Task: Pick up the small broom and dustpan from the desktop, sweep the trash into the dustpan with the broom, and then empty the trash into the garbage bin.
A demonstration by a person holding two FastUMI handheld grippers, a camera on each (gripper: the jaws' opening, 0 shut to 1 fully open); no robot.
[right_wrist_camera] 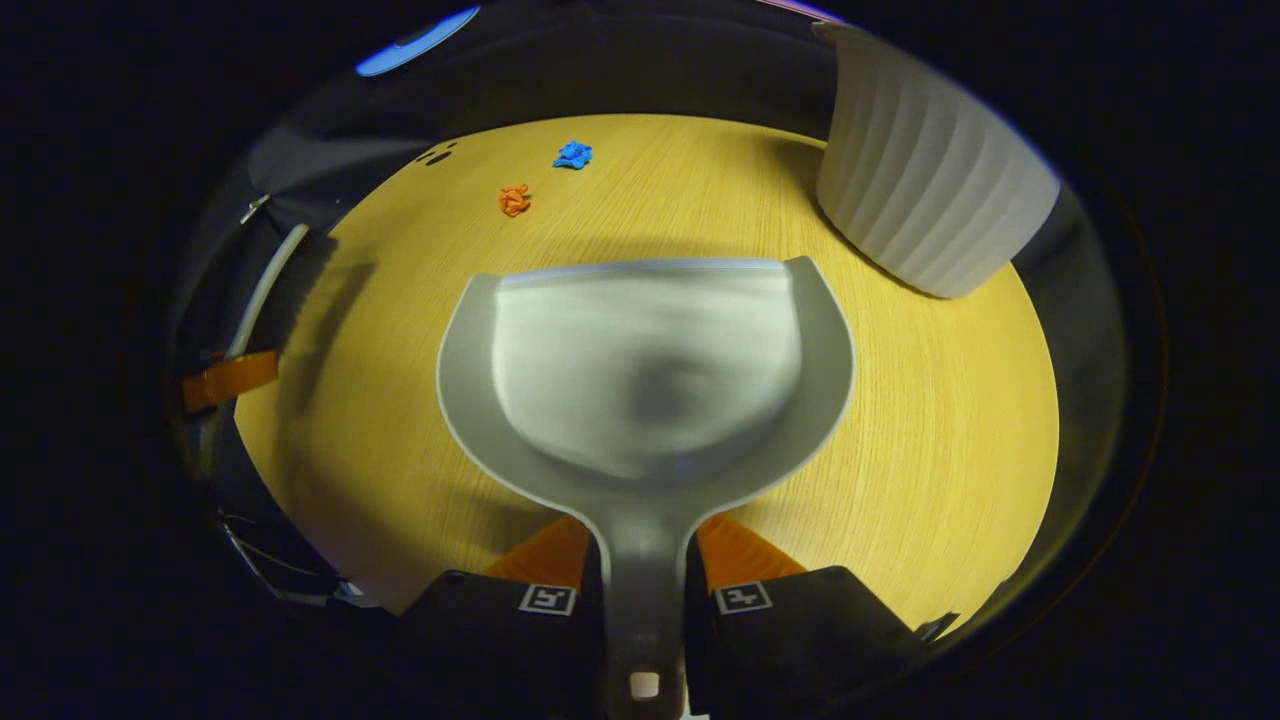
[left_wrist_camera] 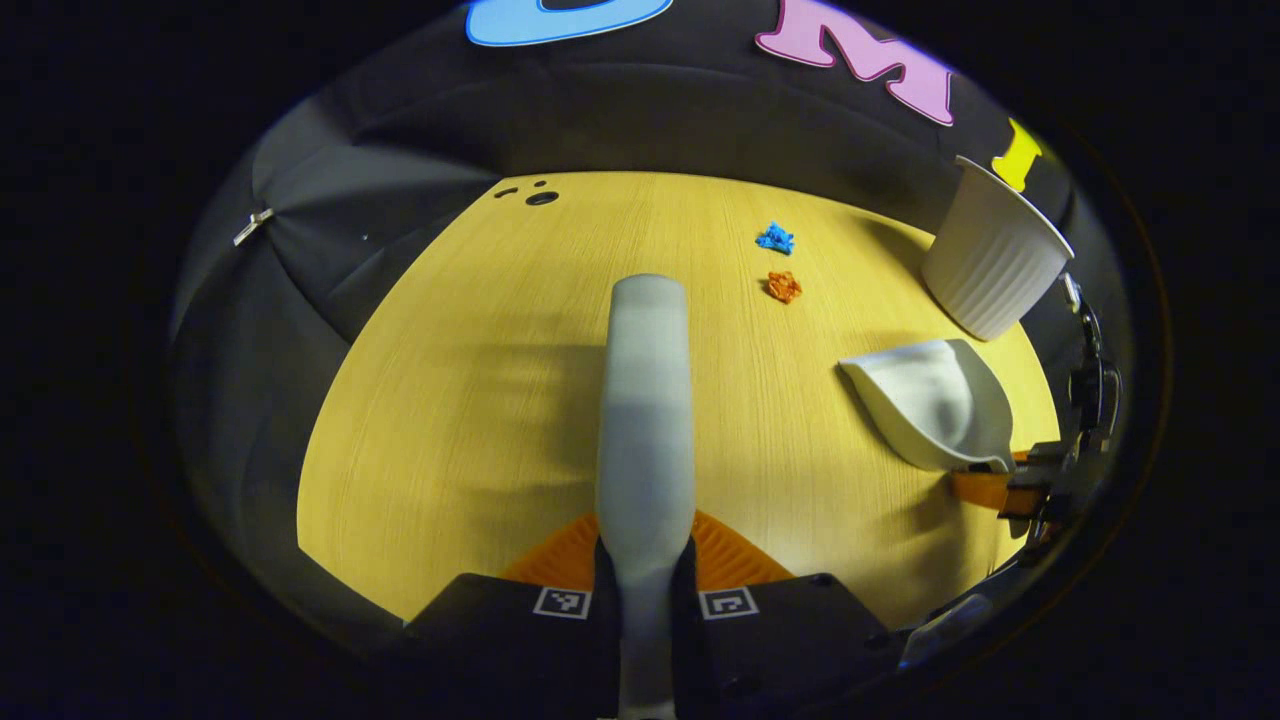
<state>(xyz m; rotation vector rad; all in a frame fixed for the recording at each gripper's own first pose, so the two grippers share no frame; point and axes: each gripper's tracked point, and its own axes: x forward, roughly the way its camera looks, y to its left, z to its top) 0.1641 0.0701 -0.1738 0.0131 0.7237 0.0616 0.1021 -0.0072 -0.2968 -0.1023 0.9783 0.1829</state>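
My left gripper (left_wrist_camera: 645, 560) is shut on the small white broom (left_wrist_camera: 646, 400), which points forward above the wooden table (left_wrist_camera: 450, 420). The white dustpan (right_wrist_camera: 650, 370) hangs over the table with my right gripper (right_wrist_camera: 645, 570) shut on its handle. In the left gripper view the dustpan (left_wrist_camera: 930, 400) is at the right, with the right gripper (left_wrist_camera: 1040, 480) behind it. Two crumpled scraps lie farther back on the table: a blue one (left_wrist_camera: 775, 238) (right_wrist_camera: 573, 155) and an orange one (left_wrist_camera: 784, 286) (right_wrist_camera: 514, 200). In the right gripper view the broom (right_wrist_camera: 262, 290) and the left gripper (right_wrist_camera: 230, 378) appear at the far left edge.
A white ribbed garbage bin (left_wrist_camera: 990, 255) (right_wrist_camera: 925, 190) stands at the table's far right corner, close to the dustpan. Small dark holes (left_wrist_camera: 540, 196) mark the far left of the tabletop. Black cloth walls surround the table.
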